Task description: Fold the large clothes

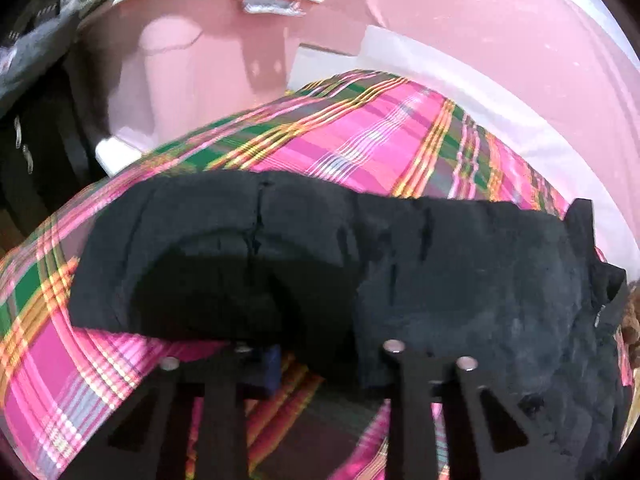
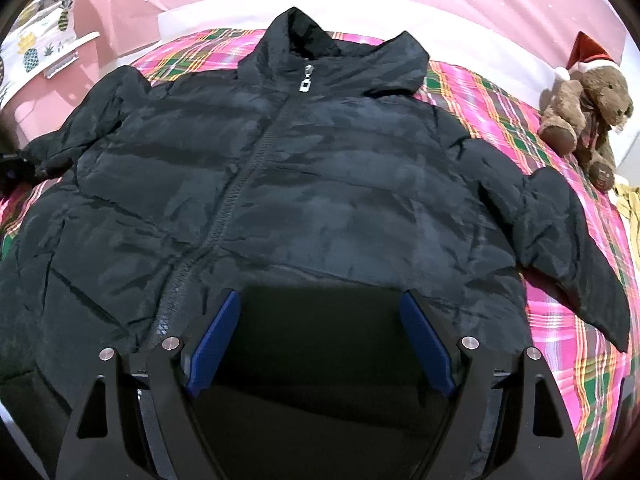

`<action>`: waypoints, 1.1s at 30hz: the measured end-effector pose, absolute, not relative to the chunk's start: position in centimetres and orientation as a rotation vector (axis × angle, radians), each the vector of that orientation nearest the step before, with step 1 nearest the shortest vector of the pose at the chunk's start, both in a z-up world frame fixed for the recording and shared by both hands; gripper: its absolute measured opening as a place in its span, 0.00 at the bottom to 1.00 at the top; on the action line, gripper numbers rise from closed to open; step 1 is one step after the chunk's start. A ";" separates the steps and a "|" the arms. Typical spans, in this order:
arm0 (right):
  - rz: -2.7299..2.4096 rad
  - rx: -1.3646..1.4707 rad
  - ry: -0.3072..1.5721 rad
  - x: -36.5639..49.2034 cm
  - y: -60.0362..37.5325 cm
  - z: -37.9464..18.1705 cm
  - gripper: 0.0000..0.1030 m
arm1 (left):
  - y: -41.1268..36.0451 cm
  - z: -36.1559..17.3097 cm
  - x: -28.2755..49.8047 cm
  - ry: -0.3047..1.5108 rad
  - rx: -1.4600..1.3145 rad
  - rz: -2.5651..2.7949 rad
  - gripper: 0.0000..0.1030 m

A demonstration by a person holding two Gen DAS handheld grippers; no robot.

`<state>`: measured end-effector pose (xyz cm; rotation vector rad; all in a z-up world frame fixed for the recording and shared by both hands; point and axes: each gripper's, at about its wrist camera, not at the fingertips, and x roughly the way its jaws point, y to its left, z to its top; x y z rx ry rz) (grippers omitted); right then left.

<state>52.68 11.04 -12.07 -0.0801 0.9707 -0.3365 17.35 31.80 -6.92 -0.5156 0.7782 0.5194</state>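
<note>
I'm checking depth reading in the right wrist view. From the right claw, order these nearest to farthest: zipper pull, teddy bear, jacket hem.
1. Jacket hem: just ahead of the right claw, whose jaws stand open.
2. Zipper pull: up the middle, near the collar.
3. Teddy bear: far right, on the plaid blanket beyond the sleeve.

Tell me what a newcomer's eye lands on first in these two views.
A black puffer jacket lies spread front-up, zipped to the collar, filling the middle of the right wrist view. Under it, a loud pink, green and yellow plaid bedspread covers the bed. A brown teddy bear in a red Santa hat sits at the bed's far right edge.
</note>
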 end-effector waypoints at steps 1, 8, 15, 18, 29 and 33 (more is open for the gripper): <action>-0.339 -0.078 0.966 52.4 10.9 -11.9 0.79 | 31.4 -6.0 17.4 0.769 -0.500 0.511 0.21; -0.357 -0.034 0.915 49.9 9.2 -10.2 0.79 | 26.4 4.0 17.6 0.633 -0.384 0.399 0.19; -0.401 0.035 0.866 46.8 6.3 -8.9 0.79 | 17.9 11.5 20.7 0.573 -0.294 0.185 0.19; -0.419 0.058 0.853 45.5 5.2 -8.8 0.79 | 13.2 12.0 23.0 0.592 -0.267 0.077 0.19; -0.485 0.137 0.861 42.9 0.7 -10.1 0.79 | -1.7 0.7 32.3 0.843 -0.197 -0.175 0.32; -0.481 0.145 0.853 42.6 0.4 -10.0 0.79 | -5.3 -1.5 32.0 0.878 -0.245 -0.291 0.66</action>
